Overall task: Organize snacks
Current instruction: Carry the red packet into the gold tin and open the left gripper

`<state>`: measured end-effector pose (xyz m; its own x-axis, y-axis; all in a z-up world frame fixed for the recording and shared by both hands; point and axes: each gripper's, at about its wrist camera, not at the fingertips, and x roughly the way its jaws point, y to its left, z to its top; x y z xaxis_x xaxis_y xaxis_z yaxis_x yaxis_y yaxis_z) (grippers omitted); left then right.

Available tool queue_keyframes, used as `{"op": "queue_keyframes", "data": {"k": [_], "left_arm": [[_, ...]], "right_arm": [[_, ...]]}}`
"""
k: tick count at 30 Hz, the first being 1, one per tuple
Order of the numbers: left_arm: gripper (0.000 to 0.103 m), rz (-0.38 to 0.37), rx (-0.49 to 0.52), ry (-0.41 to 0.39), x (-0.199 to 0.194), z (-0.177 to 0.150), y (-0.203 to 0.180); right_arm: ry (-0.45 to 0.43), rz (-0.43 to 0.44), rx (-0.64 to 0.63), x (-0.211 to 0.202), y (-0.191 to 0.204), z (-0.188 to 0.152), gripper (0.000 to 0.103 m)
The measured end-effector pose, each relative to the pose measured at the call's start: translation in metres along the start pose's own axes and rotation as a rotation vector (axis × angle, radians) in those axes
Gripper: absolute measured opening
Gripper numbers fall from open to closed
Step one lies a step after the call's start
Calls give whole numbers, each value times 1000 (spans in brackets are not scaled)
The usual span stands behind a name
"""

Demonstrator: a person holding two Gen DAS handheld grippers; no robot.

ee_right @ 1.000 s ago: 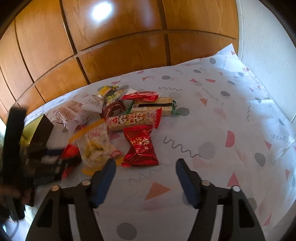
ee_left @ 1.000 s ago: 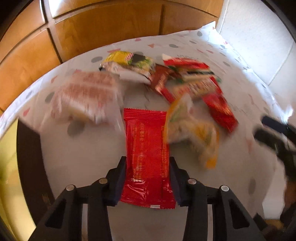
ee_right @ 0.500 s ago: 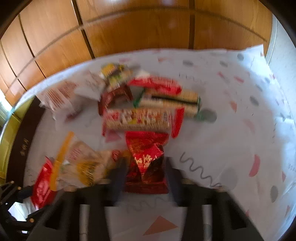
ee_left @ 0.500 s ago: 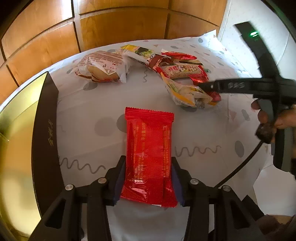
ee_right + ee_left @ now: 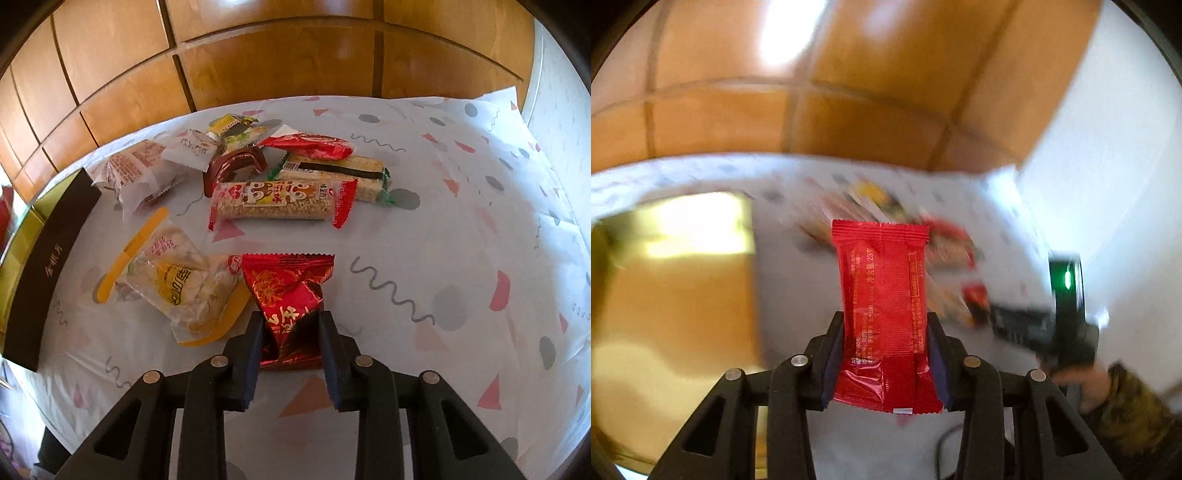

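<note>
**Two red packets, one in each gripper**

Your left gripper [image 5: 886, 354] is clamping the flat red packet [image 5: 882, 295] by its lower sides, carrying it above the table near the gold box [image 5: 676, 280]; your right gripper [image 5: 290, 347] is pinching the crinkled red foil packet [image 5: 288, 295], lying on the patterned tablecloth [image 5: 461, 221]; both are looking light, soft and slippery, so you are better holding the filled middle; wooden panels [image 5: 277, 62] are standing behind
</note>
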<state>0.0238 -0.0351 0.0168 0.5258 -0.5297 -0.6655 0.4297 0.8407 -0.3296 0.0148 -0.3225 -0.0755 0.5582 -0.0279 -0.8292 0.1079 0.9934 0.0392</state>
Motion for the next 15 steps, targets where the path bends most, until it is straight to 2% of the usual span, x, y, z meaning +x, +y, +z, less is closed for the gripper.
{"op": "queue_keyframes", "data": {"k": [3,6,10,15], "left_arm": [[42,107,-69,-58,-24,17,33],[42,230,-151,-39,-24,25,70],[42,312,-227,21,-6,31,105],[42,353,-219,60,25,40,122]], "right_arm": [[-5,-2,-27,0,2,-2,31],[-5,2,-22,0,1,-2,31],[-1,-7,-43,2,4,0,34],[0,-17,-44,3,6,1,34]]}}
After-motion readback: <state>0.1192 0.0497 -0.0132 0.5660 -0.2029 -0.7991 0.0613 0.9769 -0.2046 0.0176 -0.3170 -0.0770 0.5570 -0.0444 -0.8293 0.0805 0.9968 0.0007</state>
